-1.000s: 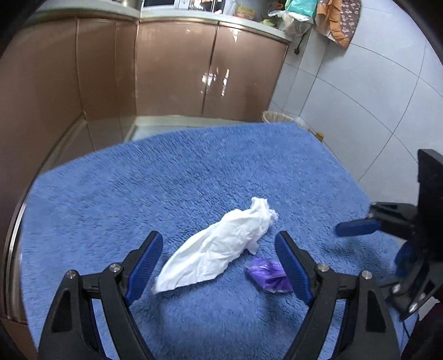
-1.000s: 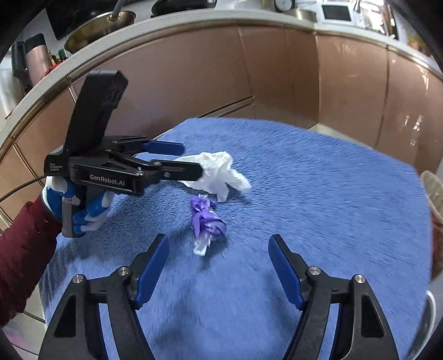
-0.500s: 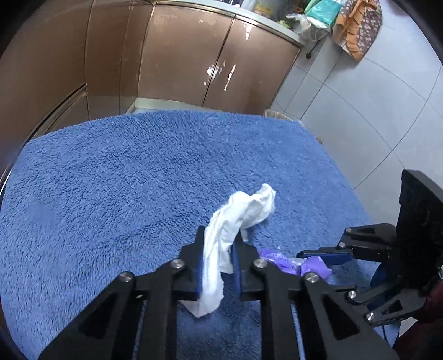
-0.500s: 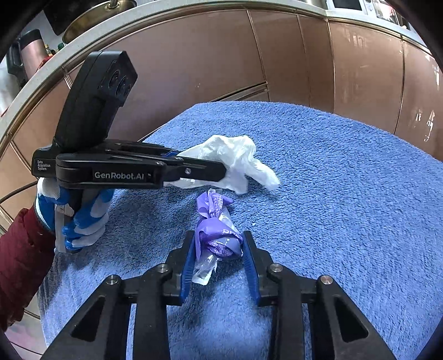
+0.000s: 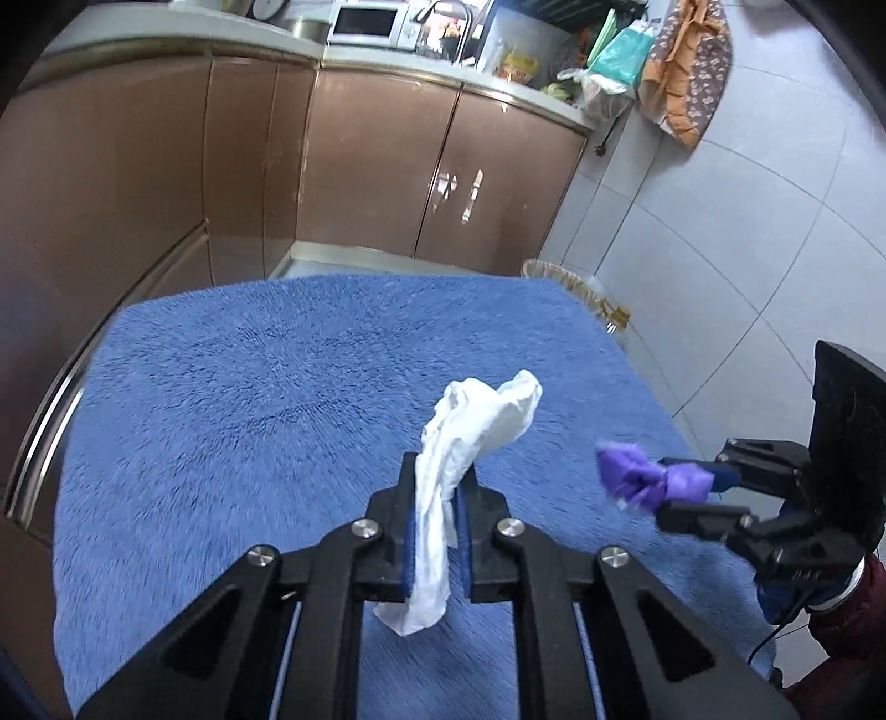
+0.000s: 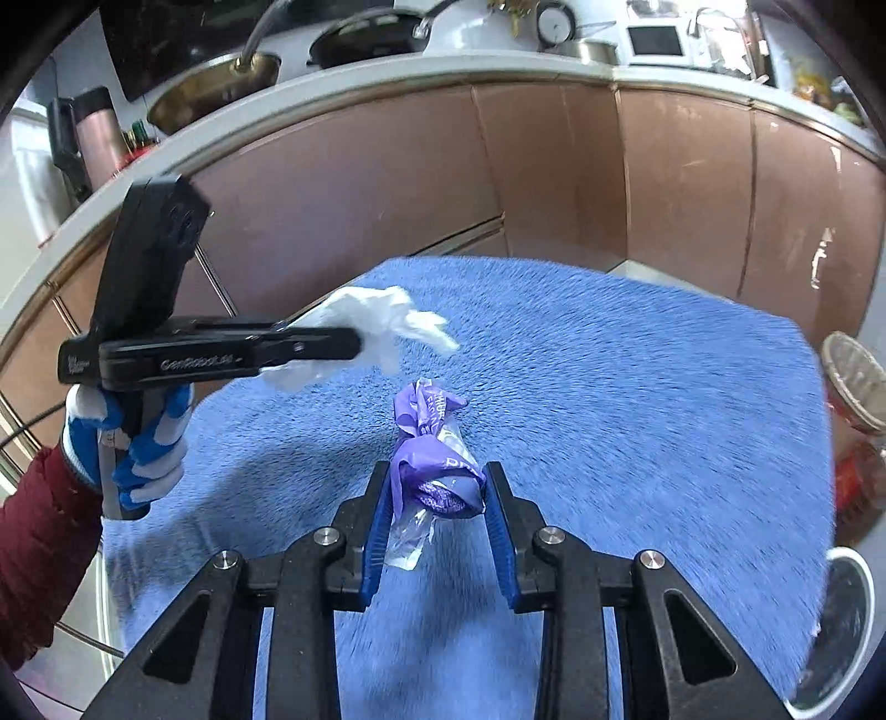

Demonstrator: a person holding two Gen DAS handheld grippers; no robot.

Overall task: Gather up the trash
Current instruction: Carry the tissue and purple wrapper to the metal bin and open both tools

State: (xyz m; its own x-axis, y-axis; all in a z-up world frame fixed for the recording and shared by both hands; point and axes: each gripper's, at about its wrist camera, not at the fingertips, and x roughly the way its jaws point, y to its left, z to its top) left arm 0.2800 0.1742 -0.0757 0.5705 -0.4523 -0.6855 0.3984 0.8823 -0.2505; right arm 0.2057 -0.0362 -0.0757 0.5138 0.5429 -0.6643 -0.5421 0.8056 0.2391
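In the left wrist view, bottom centre, the left gripper (image 5: 437, 498) is seen w/ jaws nearly together, clamped on a white tissue (image 5: 470, 437). The tissue is pinched at its middle; one end hangs below the fingers, the other stands up above the tips toward frame centre, clear of the blue towel (image 5: 249, 415) spread beneath. At the right edge of the same view the right gripper (image 5: 664, 493) is seen side-on, a purple wrapper (image 5: 637, 476) sticking out past its tips, off the towel.

In the right wrist view, bottom centre, the right gripper (image 6: 437, 487) is shown w/ jaws at a narrow gap, closed on the purple wrapper (image 6: 437, 465). A clear plastic tail hangs below the pads; the twisted purple end points up toward frame centre. The blue towel (image 6: 637, 415) fills the middle of the frame. At centre left the left gripper (image 6: 354, 346) is seen from the side, held by a hand (image 6: 144, 443) in a blue-and-white glove w/ a dark red sleeve. The white tissue (image 6: 382, 327) is held at its tips, above the towel.

Further back, brown cabinets (image 6: 554, 183) are seen under a pale counter across the top. A wicker basket (image 5: 559, 279) is visible beyond the towel's far right corner in the left wrist view, by the tiled wall (image 5: 747, 221). A microwave (image 5: 368, 25) sits at top centre.
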